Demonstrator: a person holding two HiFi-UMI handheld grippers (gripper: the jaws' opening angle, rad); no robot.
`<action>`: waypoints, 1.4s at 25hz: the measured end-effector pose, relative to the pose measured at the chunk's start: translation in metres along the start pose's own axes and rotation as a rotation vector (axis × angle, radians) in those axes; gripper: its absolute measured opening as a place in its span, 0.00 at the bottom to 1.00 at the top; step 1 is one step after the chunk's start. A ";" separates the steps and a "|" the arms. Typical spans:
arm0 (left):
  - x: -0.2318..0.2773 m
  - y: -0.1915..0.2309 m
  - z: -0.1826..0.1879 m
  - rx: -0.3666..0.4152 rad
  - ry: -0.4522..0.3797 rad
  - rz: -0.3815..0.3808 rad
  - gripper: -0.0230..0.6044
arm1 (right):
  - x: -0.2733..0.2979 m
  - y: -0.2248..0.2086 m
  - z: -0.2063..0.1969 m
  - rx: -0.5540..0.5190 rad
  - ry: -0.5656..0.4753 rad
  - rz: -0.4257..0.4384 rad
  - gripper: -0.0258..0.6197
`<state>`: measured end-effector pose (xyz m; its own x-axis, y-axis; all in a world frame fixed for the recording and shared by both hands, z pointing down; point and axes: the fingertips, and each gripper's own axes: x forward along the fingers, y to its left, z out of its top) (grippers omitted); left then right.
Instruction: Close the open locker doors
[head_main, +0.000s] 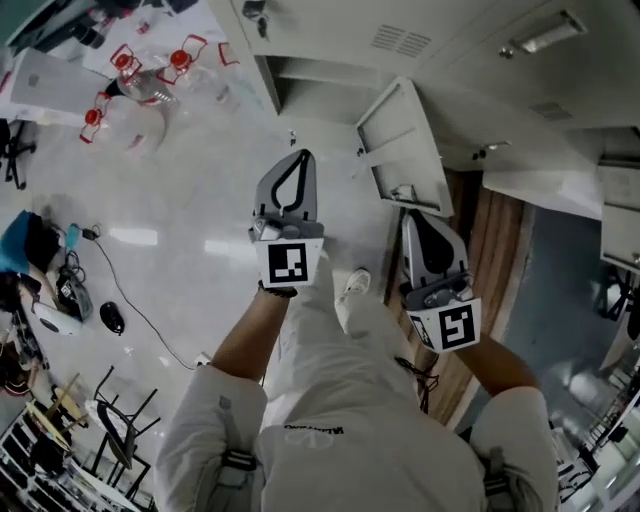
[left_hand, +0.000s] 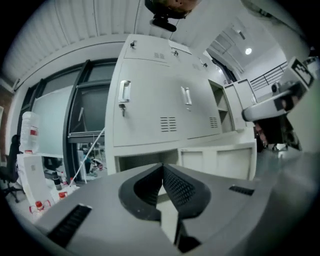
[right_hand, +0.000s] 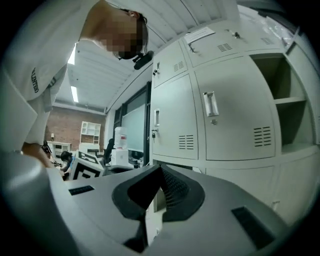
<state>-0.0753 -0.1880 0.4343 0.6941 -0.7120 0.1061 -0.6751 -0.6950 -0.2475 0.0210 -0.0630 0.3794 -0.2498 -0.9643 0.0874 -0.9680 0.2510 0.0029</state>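
Observation:
White metal lockers (head_main: 330, 40) run along the top of the head view. One open locker door (head_main: 402, 150) sticks out toward me, and its compartment (head_main: 320, 80) shows behind it. My left gripper (head_main: 298, 160) is shut and empty, just left of that door. My right gripper (head_main: 413, 218) is shut and empty, just below the door's near edge. In the left gripper view, a low door panel (left_hand: 217, 161) stands out from the cabinet beside an open bottom compartment (left_hand: 142, 161). In the right gripper view, an open compartment with a shelf (right_hand: 285, 102) sits right of closed doors (right_hand: 220, 115).
Clear bottles with red caps (head_main: 150, 85) lie on the glossy floor at top left. Cables and a mouse (head_main: 112, 318) lie at left, with chair frames (head_main: 120, 420) at bottom left. A wood-floor strip (head_main: 495, 260) runs under the right gripper. My shoe (head_main: 352, 285) is between the grippers.

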 end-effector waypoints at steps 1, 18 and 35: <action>-0.013 -0.031 -0.010 -0.012 0.032 -0.026 0.04 | -0.018 0.000 -0.011 -0.001 0.006 -0.004 0.06; 0.024 -0.286 -0.088 -0.129 0.093 0.032 0.37 | -0.177 -0.077 -0.147 0.003 0.018 -0.221 0.06; -0.012 -0.195 -0.111 -0.223 0.019 -0.068 0.18 | -0.068 -0.020 -0.242 0.000 0.129 0.128 0.07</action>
<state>0.0204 -0.0555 0.5884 0.7362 -0.6633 0.1339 -0.6672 -0.7446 -0.0201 0.0631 0.0178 0.6148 -0.3655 -0.9058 0.2143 -0.9286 0.3708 -0.0162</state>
